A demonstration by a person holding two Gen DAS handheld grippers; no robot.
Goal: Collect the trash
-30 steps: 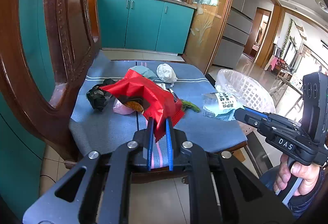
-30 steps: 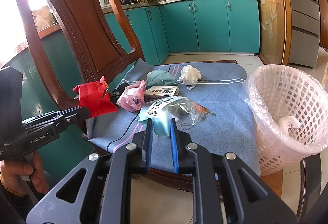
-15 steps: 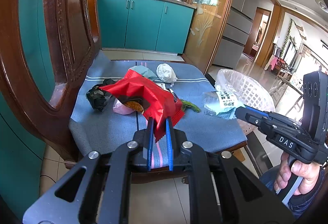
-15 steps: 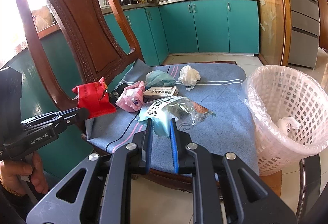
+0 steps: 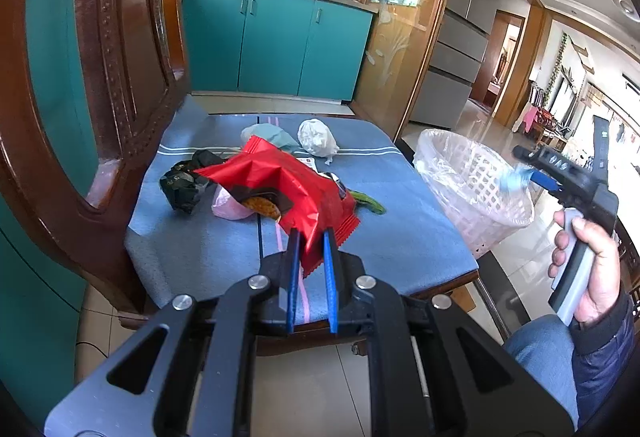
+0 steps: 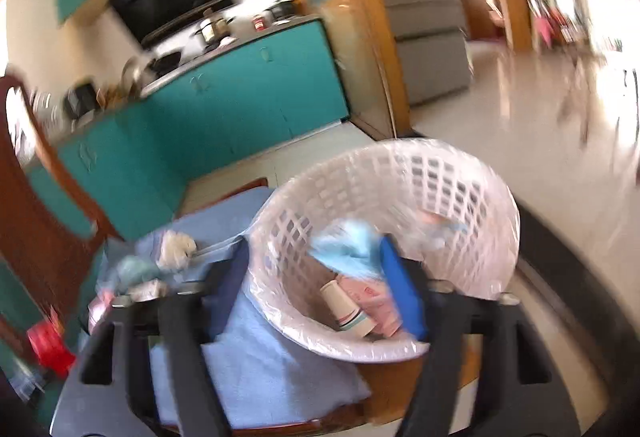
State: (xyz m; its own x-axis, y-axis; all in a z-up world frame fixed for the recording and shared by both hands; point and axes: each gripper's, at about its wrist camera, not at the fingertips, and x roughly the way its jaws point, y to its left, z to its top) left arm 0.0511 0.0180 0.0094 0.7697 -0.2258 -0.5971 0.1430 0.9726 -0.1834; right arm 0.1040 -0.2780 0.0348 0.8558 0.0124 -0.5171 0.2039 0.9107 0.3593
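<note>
My left gripper (image 5: 310, 237) is shut on a red snack wrapper (image 5: 280, 185), held above the blue cloth (image 5: 400, 237) on the chair seat. My right gripper (image 6: 316, 269) is open wide over the white lined basket (image 6: 460, 189); it also shows in the left wrist view (image 5: 520, 157). A light blue plastic wrapper (image 6: 348, 245) hangs blurred between its fingers, over the basket mouth. A small tube (image 6: 348, 309) and a pink packet (image 6: 372, 301) lie in the basket. On the cloth lie a black wrapper (image 5: 180, 183), a pink bag (image 5: 228, 203), a white tissue ball (image 5: 316, 137) and a teal wad (image 5: 268, 135).
The carved wooden chair back (image 5: 120, 77) rises close on the left. Teal kitchen cabinets (image 5: 272, 41) stand behind. The basket (image 5: 472, 181) stands at the seat's right edge. A green scrap (image 5: 368, 201) lies by the red wrapper. Tiled floor (image 5: 312, 389) lies below.
My right gripper has swung right from the seat to over the basket and opened, letting go of the light blue wrapper. My left gripper has stayed put with the red wrapper.
</note>
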